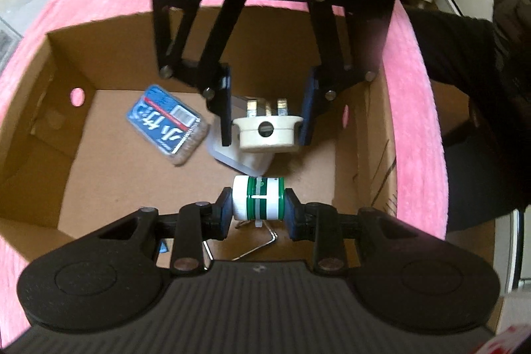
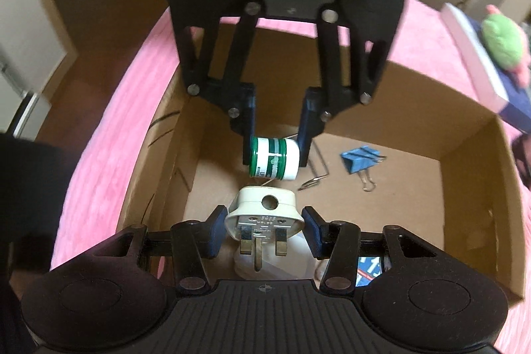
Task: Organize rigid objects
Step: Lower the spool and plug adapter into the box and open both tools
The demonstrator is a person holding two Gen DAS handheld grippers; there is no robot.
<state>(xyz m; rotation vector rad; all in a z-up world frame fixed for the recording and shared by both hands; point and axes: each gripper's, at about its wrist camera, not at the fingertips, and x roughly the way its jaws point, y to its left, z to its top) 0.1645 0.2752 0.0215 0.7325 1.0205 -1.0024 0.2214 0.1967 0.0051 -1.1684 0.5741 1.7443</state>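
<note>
left wrist view: my left fingers [image 1: 258, 203] clamp the spool [image 1: 258, 199] over the box [image 1: 66, 62]; my right fingers [image 1: 265, 118] grip the plug [image 1: 267, 135] just beyond. the two hands sit close, so they could knock together, and a dropped spool might roll onto the clip [image 2: 360, 156] or hex key [image 1: 262, 243].

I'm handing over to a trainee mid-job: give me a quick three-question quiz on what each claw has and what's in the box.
1. True or false: the left claw is shut on the green-and-white spool.
2. What does the right claw hold? A. binder clip B. white plug C. blue packet
3. Fill in: the blue binder clip lies on the floor of the ____.

Key: 1 true. 2 B, the plug. 3 the cardboard box.
</note>
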